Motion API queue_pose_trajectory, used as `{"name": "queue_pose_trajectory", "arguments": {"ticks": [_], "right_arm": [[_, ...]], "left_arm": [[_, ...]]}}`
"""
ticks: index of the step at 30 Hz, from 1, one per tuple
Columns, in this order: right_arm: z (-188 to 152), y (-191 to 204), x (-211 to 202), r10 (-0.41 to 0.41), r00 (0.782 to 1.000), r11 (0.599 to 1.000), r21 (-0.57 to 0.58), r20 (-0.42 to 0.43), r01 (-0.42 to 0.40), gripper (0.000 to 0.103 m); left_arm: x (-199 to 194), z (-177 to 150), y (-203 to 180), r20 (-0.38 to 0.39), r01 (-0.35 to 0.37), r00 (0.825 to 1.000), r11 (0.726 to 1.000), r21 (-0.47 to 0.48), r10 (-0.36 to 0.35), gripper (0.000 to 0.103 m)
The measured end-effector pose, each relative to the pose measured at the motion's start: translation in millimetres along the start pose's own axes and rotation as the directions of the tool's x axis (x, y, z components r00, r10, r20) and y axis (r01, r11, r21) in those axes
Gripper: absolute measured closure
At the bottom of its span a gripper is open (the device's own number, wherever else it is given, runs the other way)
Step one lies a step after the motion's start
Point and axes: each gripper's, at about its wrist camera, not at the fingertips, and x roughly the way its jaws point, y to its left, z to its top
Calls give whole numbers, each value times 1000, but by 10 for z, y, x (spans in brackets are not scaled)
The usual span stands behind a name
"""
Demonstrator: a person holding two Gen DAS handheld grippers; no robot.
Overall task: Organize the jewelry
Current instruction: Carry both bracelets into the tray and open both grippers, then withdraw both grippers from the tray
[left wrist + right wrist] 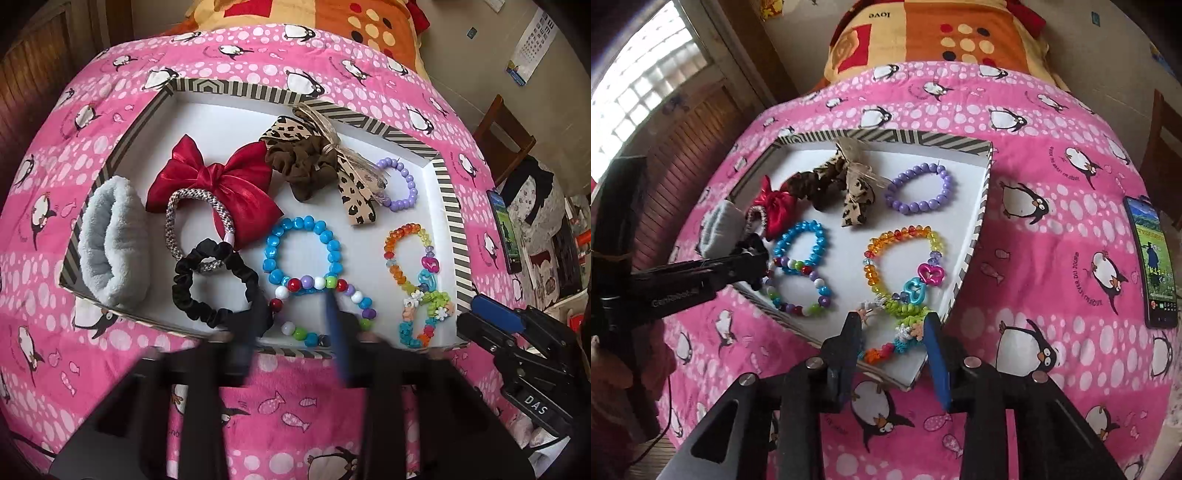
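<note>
a pink penguin blanket [369, 66] carries a striped-rim box lid [448, 206] full of accessories. a grey fleece band [110, 240] lies at its left, beside a red satin bow [218, 181]. the left gripper [295, 314] stands with jaws apart over the multicolour bead bracelet [321, 284] (fingers blurred). the right gripper [894, 328], jaws wide, straddles the charm bracelet [905, 332] without gripping it.
</note>
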Motion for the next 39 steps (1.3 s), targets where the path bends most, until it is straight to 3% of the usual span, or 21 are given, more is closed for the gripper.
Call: {"name": "queue_pose_trajectory", "arguments": {"ticks": [4,14,17,33,39], "right_arm": [[-63,-25,-143,-1,999,1000,21,46,0,70],[-139,48,-389,-97,984,995,50,149,90,66],[-150,145,-434,-112,979,994,39,170,107,60],[-186,511,-520,-102,970,994,48,219,94,60],[-178,632,-545,-105,965,994,47,239,97,45]], "left_arm": [[-99,-47,-38,38,-35,999,999,18,34,46],[-388,-169,-83,93,-88,992,996,26,85,46],[-464,-210,-63,109,-89,990,996,19,86,46],[-910,-375,0,223,-170,961,985,1,166,46],[-1011,-411,40,248,-191,951,982,-8,187,46]]}}
